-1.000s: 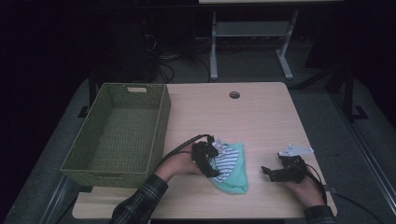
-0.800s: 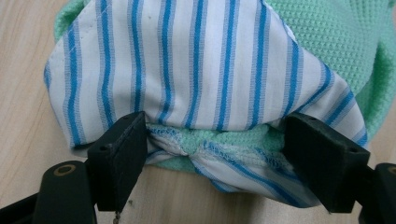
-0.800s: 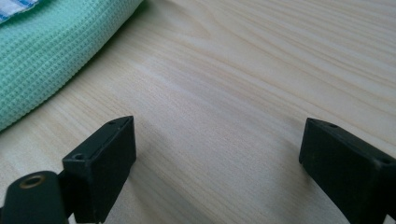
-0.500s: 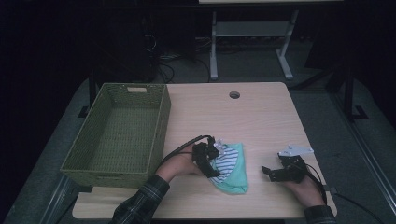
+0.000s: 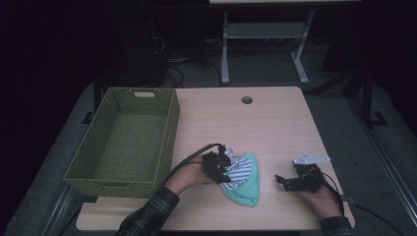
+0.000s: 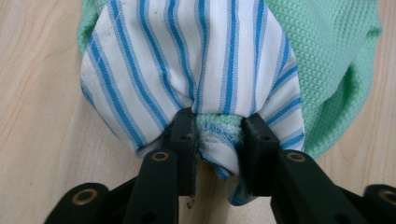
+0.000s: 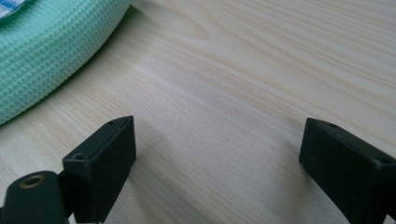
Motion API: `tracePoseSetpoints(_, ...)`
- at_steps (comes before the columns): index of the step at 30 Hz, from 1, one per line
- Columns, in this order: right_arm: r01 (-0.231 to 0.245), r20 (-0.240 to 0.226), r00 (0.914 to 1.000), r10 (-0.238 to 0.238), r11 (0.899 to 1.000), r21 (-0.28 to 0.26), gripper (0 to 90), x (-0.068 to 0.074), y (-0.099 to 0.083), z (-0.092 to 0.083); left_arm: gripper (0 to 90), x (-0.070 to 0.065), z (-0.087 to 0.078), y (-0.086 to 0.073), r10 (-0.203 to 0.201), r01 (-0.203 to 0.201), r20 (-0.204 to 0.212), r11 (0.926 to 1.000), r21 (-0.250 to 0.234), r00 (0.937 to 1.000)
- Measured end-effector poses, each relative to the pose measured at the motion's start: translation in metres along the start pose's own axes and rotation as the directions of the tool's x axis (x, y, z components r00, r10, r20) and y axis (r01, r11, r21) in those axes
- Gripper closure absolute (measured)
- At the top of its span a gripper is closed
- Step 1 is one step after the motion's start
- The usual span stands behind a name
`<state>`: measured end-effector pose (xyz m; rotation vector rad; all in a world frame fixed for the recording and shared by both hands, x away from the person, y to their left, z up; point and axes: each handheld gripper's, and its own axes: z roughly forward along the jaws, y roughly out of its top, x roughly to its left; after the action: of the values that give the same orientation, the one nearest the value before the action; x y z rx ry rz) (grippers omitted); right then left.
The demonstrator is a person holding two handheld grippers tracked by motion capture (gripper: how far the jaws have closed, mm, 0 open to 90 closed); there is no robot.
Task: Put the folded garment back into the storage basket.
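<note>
On the wooden table (image 5: 275, 123), the left tool (image 6: 217, 140) has just been closing, pinching striped cloth (image 6: 196, 60); right tool (image 7: 217, 154) gapes wide.

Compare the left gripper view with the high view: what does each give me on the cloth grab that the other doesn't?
Left gripper view alone: the left gripper has just closed, its fingers pinching a fold of the striped cloth.

High view alone: the green basket left of the bundle, and the right gripper open, apart from it.

Both: striped cloth and green cloth bundled on the table.
</note>
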<state>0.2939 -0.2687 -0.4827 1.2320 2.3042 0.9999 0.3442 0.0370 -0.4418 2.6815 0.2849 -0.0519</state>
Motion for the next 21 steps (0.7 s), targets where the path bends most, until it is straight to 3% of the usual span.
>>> tracePoseSetpoints(8,0.0,-0.001,1.0,0.0,1.0,0.001,10.4,0.0,0.0,0.0,72.5,0.006,-0.002,0.0,-0.064,0.064,0.028,0.9978,-0.019,0.9976)
tracePoseSetpoints(13,0.0,-0.001,1.0,0.0,1.0,0.002,10.4,0.0,0.0,0.0,72.6,0.006,-0.008,0.0,-0.094,0.096,0.04,0.9934,-0.062,0.9948)
tracePoseSetpoints(21,0.001,-0.002,1.0,-0.001,1.0,0.002,10.4,0.0,0.0,0.0,72.5,0.006,-0.027,0.005,-0.102,0.106,0.04,0.9888,-0.106,0.994)
